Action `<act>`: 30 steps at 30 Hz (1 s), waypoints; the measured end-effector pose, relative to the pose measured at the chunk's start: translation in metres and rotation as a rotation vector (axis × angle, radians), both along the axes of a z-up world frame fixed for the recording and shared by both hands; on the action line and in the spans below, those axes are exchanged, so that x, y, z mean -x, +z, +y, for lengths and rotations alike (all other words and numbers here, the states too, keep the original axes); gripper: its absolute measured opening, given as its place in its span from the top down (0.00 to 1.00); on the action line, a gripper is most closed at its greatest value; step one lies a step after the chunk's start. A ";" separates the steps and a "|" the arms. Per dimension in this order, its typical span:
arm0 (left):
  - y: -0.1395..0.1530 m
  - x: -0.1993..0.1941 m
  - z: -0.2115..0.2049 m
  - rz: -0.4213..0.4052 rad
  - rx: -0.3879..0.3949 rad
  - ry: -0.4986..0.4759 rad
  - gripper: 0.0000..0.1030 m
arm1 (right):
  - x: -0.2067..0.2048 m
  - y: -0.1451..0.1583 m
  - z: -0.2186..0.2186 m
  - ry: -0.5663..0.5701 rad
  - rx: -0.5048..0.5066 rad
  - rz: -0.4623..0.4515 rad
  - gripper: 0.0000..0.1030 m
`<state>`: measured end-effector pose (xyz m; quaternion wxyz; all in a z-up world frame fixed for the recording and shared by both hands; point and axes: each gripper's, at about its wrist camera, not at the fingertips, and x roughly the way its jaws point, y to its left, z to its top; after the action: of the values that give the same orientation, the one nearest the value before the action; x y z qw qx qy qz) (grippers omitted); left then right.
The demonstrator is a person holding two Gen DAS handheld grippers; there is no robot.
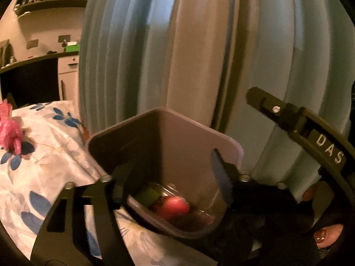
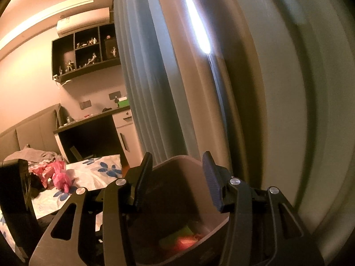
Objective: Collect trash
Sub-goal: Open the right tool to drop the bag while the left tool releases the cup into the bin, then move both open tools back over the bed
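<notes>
A brown plastic trash bin [image 1: 168, 146] is held up in the air, tilted, above the floral bedsheet [image 1: 44, 177]. It holds a red ball-like item [image 1: 175, 207], a green piece [image 1: 147, 196] and clear plastic. My left gripper [image 1: 170, 177] has its fingers set wide around the bin. My right gripper [image 2: 177, 179] also spans the bin [image 2: 177, 199], with red and green trash [image 2: 184, 240] inside. The right gripper's arm shows at the right of the left wrist view [image 1: 310, 137]. Pink crumpled wrapping [image 2: 60, 177] lies on the bed, also at the far left in the left wrist view [image 1: 10, 130].
Blue-grey curtains [image 1: 177, 44] hang close behind the bin. A dark desk with a white cabinet [image 2: 124, 128] and wall shelves of figurines [image 2: 86, 53] stand across the room. Grey bedding [image 2: 33, 155] lies by the headboard.
</notes>
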<state>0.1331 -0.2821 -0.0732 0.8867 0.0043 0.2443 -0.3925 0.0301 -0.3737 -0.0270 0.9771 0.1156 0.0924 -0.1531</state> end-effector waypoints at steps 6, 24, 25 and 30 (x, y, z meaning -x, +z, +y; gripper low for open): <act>0.002 -0.004 0.038 0.032 0.028 0.133 0.18 | 0.003 0.006 0.006 0.012 0.011 -0.020 0.48; 0.024 0.020 0.189 -0.072 -0.022 0.600 0.06 | -0.003 0.014 0.076 0.191 0.055 -0.047 0.20; 0.025 0.022 0.197 -0.073 -0.023 0.618 0.06 | -0.005 0.013 0.082 0.207 0.057 -0.042 0.20; 0.029 0.028 0.236 -0.074 -0.011 0.717 0.06 | -0.014 0.010 0.108 0.291 0.047 -0.016 0.20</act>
<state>0.1054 -0.0457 -0.0446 0.9763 -0.0626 0.1999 -0.0547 0.0438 -0.2661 -0.0166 0.9920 0.0794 0.0970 -0.0111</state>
